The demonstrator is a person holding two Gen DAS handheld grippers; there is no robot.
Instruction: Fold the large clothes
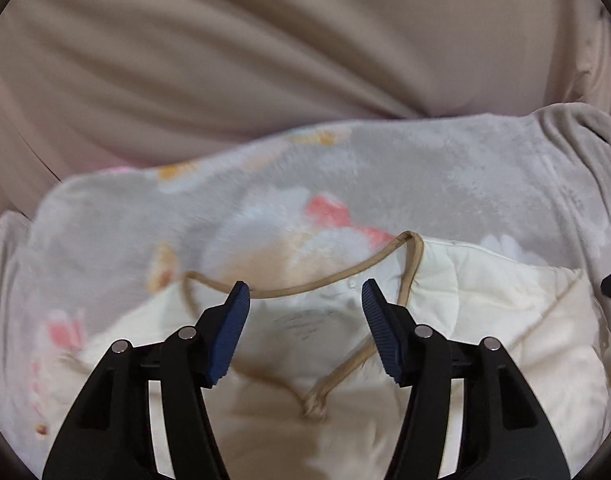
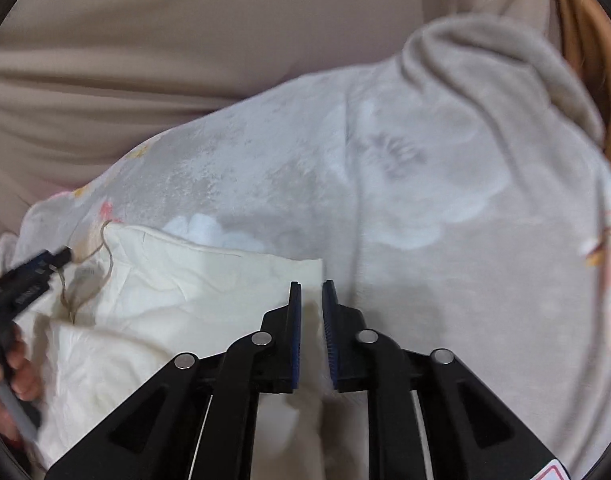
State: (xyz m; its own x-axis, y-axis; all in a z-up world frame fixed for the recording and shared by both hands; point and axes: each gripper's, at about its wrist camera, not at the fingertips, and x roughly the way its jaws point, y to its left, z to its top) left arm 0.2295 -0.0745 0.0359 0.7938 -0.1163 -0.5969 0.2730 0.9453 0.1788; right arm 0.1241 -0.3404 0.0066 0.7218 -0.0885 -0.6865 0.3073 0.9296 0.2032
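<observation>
Background: a beige sheet (image 1: 233, 60) in broad soft folds, with a strip of orange-brown wood (image 2: 585, 40) at its far right edge.

Left gripper (image 1: 305, 300): released, its blue ribbed pads (image 1: 229, 336) spread wide and clasping nothing. It hovers over the neck opening of the cream garment (image 1: 485, 320), where a tan cord (image 1: 325, 286) runs across between the pads and ends in a knot nearer the camera. Seen from the right wrist, the same tool (image 2: 29, 280) sits at the garment's left end, held by a bare hand (image 2: 13, 368).

Right gripper (image 2: 311, 312): nearly closed, its pads pinching the cream garment's right corner edge.

Cream garment (image 2: 185, 300): pale ivory, quilted and crumpled, edged with tan piping, faint grey print inside the neck. It lies on the near part of the floral blanket (image 1: 425, 168).

Floral blanket (image 2: 445, 200): fleecy grey-white, with blurred white, pink and yellow flowers, bunched at its far right corner, spread over the beige sheet.
</observation>
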